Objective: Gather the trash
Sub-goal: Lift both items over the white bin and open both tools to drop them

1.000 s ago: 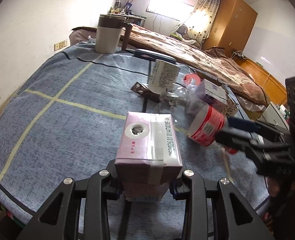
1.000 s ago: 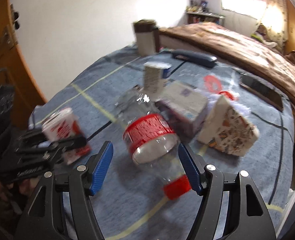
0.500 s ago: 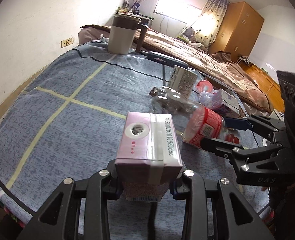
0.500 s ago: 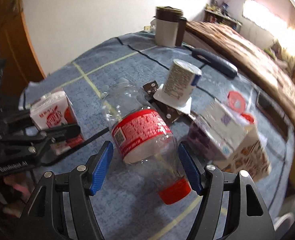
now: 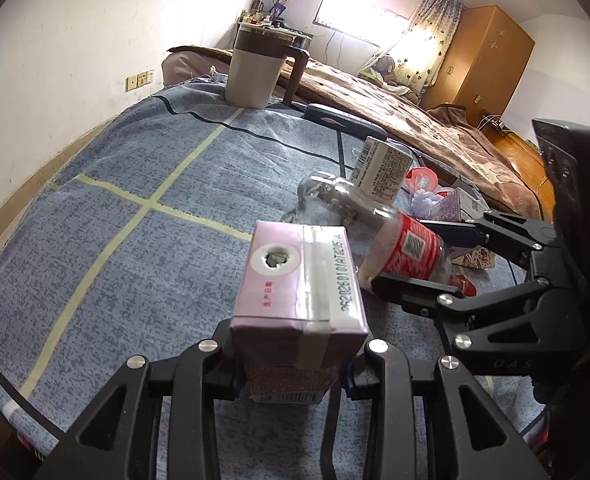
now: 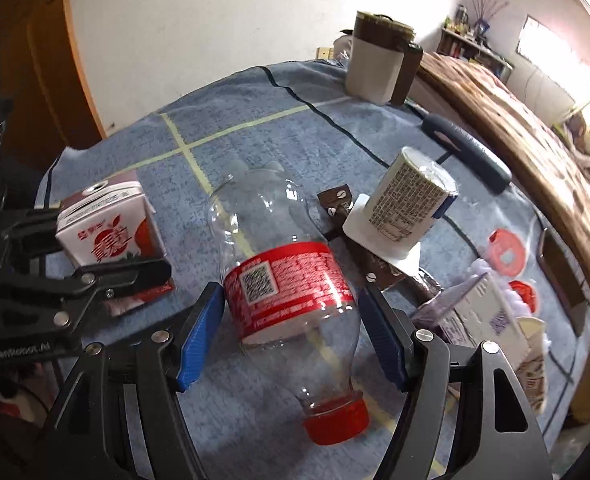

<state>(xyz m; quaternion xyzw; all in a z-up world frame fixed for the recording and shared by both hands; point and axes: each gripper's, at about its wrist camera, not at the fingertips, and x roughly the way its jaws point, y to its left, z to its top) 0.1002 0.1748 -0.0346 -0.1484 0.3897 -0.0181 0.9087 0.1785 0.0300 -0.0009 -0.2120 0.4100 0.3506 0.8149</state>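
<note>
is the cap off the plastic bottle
No, the red cap is on the neck of the clear bottle lying on the blue cloth.

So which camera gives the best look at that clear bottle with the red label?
The right wrist view: the plastic bottle lies whole between the right gripper fingers, cap to base. In the left wrist view the milk carton hides part of it.

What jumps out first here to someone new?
The pink drink carton clamped in the left tool, filling the near centre of the left wrist view. Next, the clear plastic bottle with a red label lying on the blue cloth, red cap towards the camera, between the blue pads of the right tool. Behind it, more trash is clustered: a tipped paper cup and small cartons.
</note>
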